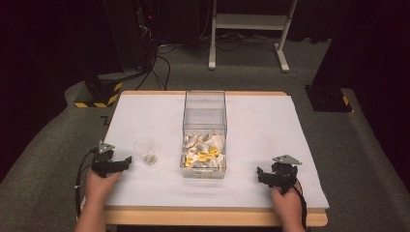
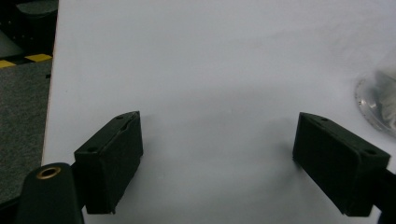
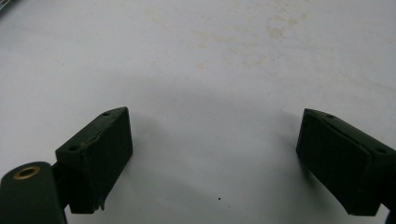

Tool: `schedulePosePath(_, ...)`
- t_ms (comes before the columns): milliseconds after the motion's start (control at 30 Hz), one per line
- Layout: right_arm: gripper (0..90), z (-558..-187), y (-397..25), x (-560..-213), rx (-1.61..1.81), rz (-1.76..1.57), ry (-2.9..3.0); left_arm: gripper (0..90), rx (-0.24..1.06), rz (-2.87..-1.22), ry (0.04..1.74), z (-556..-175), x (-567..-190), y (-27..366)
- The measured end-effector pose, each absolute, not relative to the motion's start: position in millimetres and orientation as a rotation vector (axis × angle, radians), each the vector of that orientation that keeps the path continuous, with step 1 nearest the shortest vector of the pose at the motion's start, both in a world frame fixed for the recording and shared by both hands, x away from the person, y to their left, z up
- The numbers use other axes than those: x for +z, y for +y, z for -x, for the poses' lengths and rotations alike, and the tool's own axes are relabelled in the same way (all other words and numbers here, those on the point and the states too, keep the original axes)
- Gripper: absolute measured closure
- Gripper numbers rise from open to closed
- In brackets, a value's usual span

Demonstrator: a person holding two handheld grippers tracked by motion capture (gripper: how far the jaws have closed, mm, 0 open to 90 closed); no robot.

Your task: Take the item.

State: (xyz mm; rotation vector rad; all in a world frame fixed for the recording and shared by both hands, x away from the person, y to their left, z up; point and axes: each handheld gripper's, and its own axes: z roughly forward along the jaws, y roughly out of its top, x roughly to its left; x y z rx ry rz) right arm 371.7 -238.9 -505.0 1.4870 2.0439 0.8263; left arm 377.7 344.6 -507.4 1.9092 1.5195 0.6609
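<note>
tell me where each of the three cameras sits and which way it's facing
High view: above the person's side, looking forward and down at the white table, clear box, cup; forearms, left gripper, right gripper show.
Left gripper view: along its open jaws over the table.
Right gripper view: likewise, stained table.
Shared: the cup's rim shows in the high and left gripper views.

Grey carpet (image 1: 48, 145) spreads around the table (image 1: 145, 111), its white top resting on a wooden edge that shows along the near and far sides. Beyond the far edge stands a white metal frame (image 1: 249, 21) on two feet, with black cables (image 1: 159, 67) trailing across the floor beside it. Off the far left corner sits a yellow-and-black striped base (image 1: 99, 94), and the room behind lies dark.
</note>
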Motion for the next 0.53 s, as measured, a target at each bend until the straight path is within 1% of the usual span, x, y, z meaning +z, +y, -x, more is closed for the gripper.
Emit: schedulePosePath(533,10.7,-371.8,-239.0,-505.0,0.827,-1.486,2.044,17.0,0.674,-1.896,1.527,-375.2,-508.0,343.4)
